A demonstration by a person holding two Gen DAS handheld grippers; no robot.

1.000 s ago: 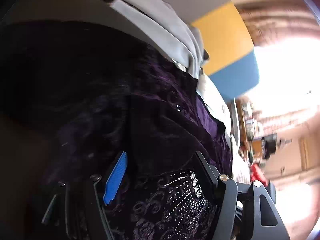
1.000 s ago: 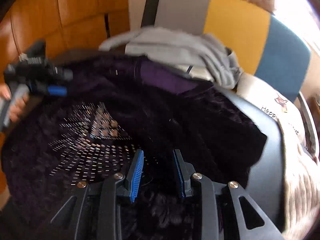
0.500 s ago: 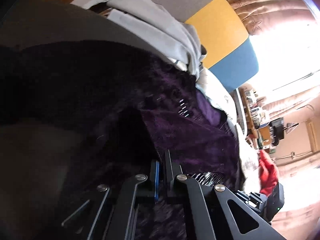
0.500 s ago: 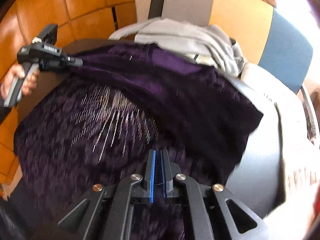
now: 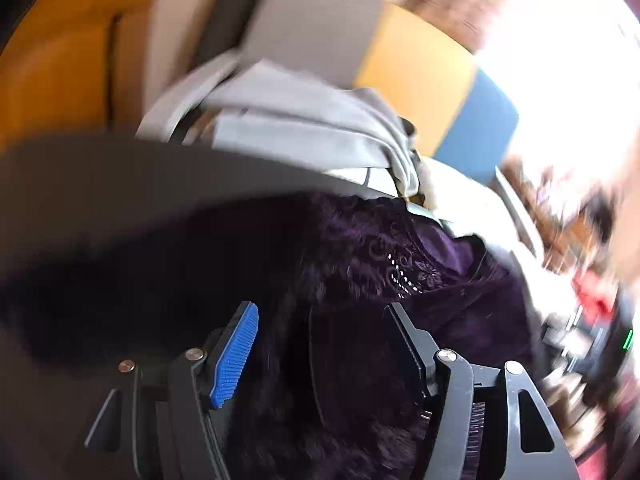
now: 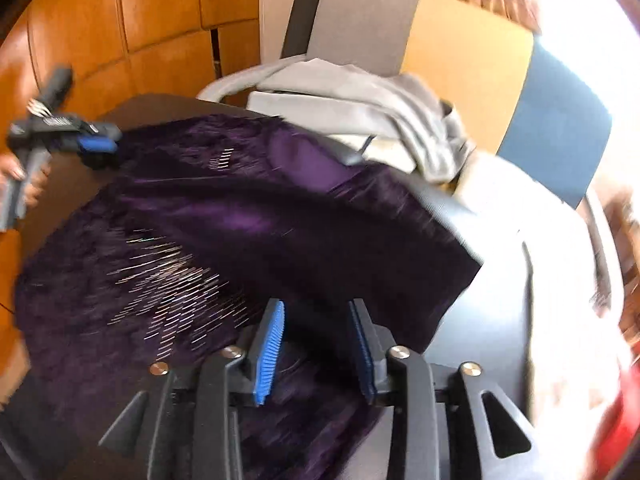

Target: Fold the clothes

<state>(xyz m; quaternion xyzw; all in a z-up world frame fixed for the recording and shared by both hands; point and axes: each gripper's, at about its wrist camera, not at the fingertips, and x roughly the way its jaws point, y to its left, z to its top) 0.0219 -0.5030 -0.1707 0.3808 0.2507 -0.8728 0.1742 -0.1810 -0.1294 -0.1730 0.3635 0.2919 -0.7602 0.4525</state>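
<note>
A purple top (image 6: 248,216) lies on the dark tabletop (image 6: 492,320), one side folded over, further folds apparently left. Both tongs, left (image 5: 320,344) and right (image 6: 316,344), are opening above it, pinching nothing. Behind: grey clothes (image 6: 360,108), a chair (image 6: 460,60), wood panels (image 6: 120,20).

I see a dark counter (image 6: 492,320) | behind it a chair back (image 6: 460,64) in grey, yellow and blue panels | orange wood-panelled wall (image 6: 120,20) to my left | something red (image 6: 624,420) at my lower right edge, too blurred to name | bright glare upper right
</note>
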